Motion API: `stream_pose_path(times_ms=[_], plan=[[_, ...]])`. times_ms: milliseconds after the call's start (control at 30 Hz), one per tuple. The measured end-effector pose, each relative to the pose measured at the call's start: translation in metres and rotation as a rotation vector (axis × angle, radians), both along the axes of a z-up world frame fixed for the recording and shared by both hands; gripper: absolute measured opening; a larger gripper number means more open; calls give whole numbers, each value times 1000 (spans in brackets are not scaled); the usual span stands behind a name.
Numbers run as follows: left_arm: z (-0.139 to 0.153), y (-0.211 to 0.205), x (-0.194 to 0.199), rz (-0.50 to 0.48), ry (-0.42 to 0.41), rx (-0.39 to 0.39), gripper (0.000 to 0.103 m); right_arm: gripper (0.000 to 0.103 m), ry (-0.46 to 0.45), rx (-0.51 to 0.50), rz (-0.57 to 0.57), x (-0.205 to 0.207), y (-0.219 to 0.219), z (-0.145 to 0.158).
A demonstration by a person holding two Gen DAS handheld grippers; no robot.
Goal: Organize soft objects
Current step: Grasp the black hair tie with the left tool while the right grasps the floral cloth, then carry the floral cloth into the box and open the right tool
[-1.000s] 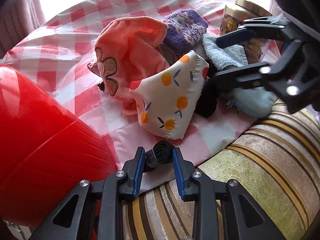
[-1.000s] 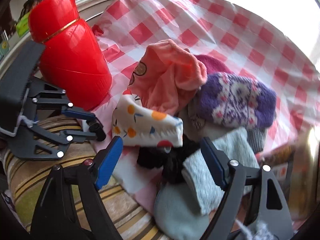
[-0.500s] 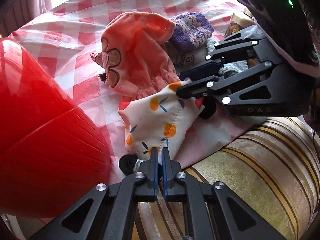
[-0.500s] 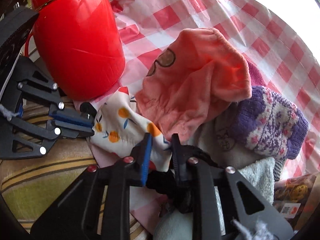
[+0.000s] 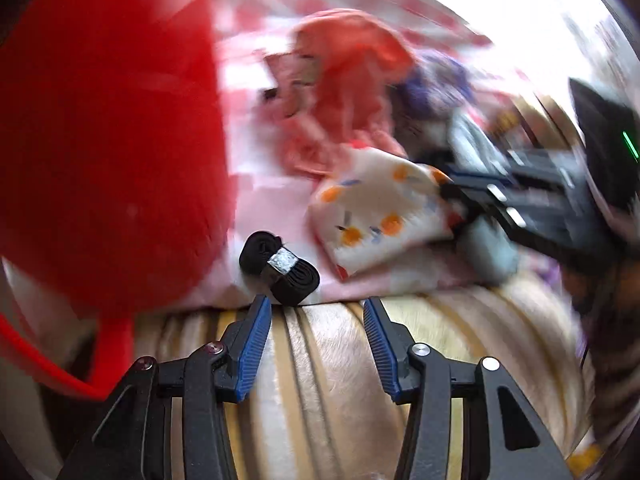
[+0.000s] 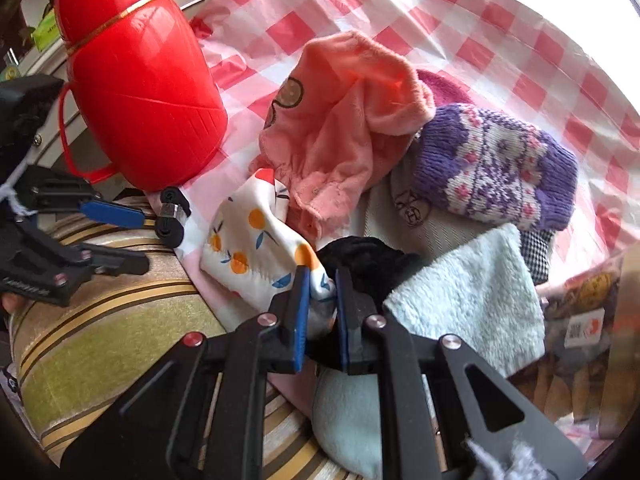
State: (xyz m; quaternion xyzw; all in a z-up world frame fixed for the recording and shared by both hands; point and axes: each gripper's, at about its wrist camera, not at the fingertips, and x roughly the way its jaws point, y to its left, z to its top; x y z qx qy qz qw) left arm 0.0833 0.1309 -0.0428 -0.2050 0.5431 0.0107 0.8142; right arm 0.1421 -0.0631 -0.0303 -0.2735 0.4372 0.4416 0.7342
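orange-print pouch pinched by the right gripper, now what

orange-print pouch (image 6: 256, 252) sits at the near edge of the soft pile on the checked tablecloth (image 6: 460, 24), just by the striped cushion (image 6: 108, 320). right gripper (image 6: 322, 284) has its jaws nearly together on the pouch's near corner, fabric squeezed between the blue pads. the left gripper (image 5: 316, 312) is opening, jaws at a middling gap with nothing between them; the black hair tie (image 5: 280, 268) lies just ahead of its left finger, not held.

my take for doing this well: it's only a corner pinch, so lift slow and straight or the slick fabric might slide out. the peach fleece hat (image 6: 344, 120) overlaps the pouch's far edge and the black fuzzy thing (image 6: 360, 256) is touching right beside the jaws, so watch they don't drag along. keep clear of the red thermos (image 6: 136, 80).

hard to see: left view is badly smeared. can't tell how deep the grip goes, or what's buried under the purple knit mitten (image 6: 492, 168) and the pale blue towel (image 6: 468, 300). snack packets at the right edge are cut off.
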Motion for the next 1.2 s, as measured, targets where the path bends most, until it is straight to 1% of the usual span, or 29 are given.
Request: stream_pose_path(times_ms=[67, 100, 167, 233, 267, 300, 333, 400, 467, 533, 667, 867, 1033, 1133, 1200], plan=[[-3, 4, 1, 112, 13, -42, 50, 15, -5, 24, -3, -4, -6, 8], [-2, 3, 4, 158, 18, -19, 50, 15, -8, 30, -5, -6, -9, 11], [-3, -4, 11, 217, 29, 56, 50, 15, -16, 48, -10, -10, -17, 19], [-10, -10, 19, 244, 69, 124, 48, 15, -15, 63, -19, -13, -24, 23], [-13, -13, 22, 254, 82, 146, 46, 15, -14, 68, -22, -15, -27, 25], [-15, -16, 25, 243, 86, 167, 31, 15, -12, 77, -26, -17, -33, 27], [-18, -18, 27, 237, 89, 165, 22, 15, -10, 84, -30, -18, -36, 27], [-16, -17, 25, 247, 70, 153, 20, 15, -5, 100, -43, -21, -44, 29], [-9, -18, 20, 259, 31, 149, 20, 15, 1, 121, -64, -22, -58, 33], [2, -20, 13, 267, -22, 128, 20, 15, 19, 153, -93, -22, -72, 37], [23, -33, 4, 236, -99, 97, 20, 15, 41, 215, -163, -22, -106, 47], [42, -76, 9, 133, -162, 54, 20, 15, 29, 303, -321, -30, -170, 68], [56, -114, 16, 41, -193, 26, 20, 15, 7, 358, -494, -39, -244, 85], [60, -141, 26, -10, -205, 13, 20, 15, -9, 363, -602, -45, -294, 90], [63, -157, 28, -43, -210, 5, 20, 15, -25, 345, -669, -52, -327, 90]])
